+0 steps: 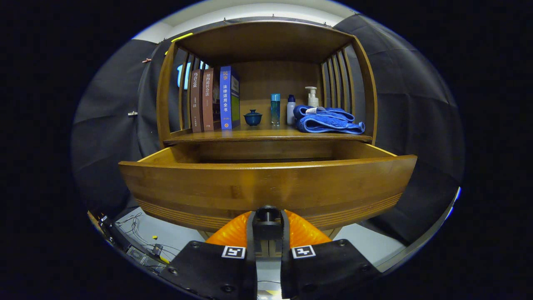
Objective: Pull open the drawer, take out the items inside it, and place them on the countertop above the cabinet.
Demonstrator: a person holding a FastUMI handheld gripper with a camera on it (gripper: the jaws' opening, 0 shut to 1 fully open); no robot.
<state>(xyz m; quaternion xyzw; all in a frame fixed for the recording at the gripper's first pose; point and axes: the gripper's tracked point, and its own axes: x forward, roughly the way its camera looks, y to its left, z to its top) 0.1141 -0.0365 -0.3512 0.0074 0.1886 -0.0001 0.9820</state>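
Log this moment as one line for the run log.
drawer: pulled open | gripper: shut on drawer knob | contents: hidden behind drawer front | countertop: books, cup, bottles, towel

The camera rides on the tool [267, 227], low and close against the drawer [266, 187] front, facing forward at 12 o'clock and slightly upward toward the surface [266, 134] and shelf.

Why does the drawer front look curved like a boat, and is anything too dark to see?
Gripper view: fisheye bends the straight drawer front; sharp focus; the shelf is evenly lit; drawer's inside is hidden in shadow; tongs closed on its knob.
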